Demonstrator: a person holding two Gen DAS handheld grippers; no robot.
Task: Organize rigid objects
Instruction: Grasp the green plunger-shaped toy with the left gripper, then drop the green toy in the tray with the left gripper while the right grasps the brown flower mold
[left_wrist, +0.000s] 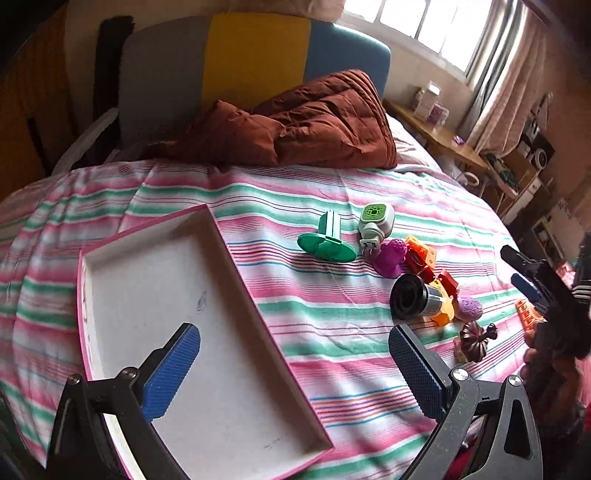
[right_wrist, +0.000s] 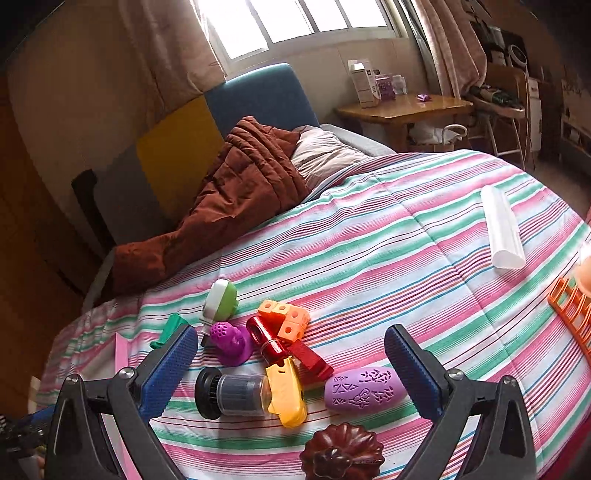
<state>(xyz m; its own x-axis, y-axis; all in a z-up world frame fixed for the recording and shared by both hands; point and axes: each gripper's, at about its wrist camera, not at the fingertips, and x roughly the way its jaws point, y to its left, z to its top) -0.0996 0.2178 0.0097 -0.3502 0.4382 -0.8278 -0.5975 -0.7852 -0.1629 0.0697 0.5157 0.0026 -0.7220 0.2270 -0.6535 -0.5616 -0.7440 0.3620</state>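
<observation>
Both grippers are showing the same build: the left gripper (left_wrist: 294, 369) and right gripper (right_wrist: 290, 369) are wearing black angular frames, silver round-head screws at the joints, and blue fingers (left_wrist: 173, 373) with finely ribbed, textured pads.

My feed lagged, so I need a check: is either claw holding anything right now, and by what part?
Nothing is held. The left claw is open above the tray, and the right claw is open above the toys on the bed.
</observation>
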